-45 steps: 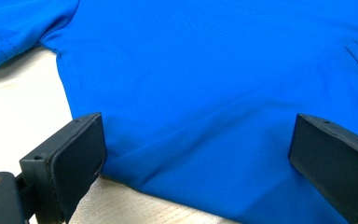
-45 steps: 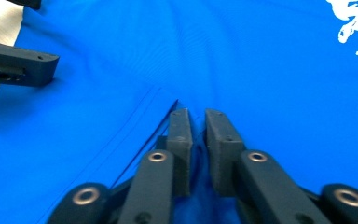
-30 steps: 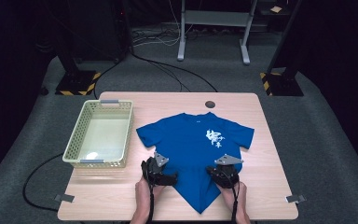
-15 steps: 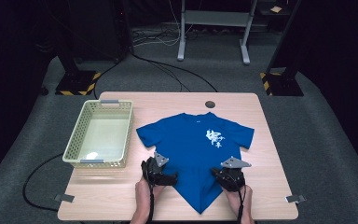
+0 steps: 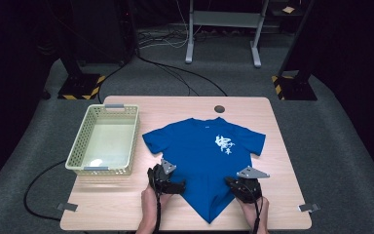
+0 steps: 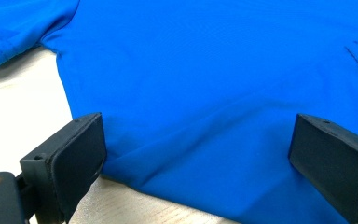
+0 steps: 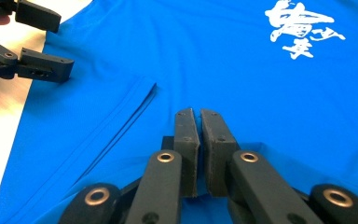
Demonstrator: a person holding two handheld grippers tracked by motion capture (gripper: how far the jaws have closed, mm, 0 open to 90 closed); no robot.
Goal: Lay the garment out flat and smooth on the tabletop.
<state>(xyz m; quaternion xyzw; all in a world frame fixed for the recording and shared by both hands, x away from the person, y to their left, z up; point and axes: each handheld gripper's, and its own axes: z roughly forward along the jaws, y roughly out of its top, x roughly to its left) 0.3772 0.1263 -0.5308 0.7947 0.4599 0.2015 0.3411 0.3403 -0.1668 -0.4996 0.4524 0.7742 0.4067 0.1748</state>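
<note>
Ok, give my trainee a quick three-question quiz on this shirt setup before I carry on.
1. True or false: the blue T-shirt lies inside the basket.
2. Which gripper has its fingers spread wide over the shirt's edge: A) the left gripper, B) the right gripper?
3. What colour is the print on the shirt's chest?

Key
1. False: the shirt lies spread on the table, beside the basket.
2. A. The right gripper's fingers are pressed together, on the blue cloth.
3. White.
</note>
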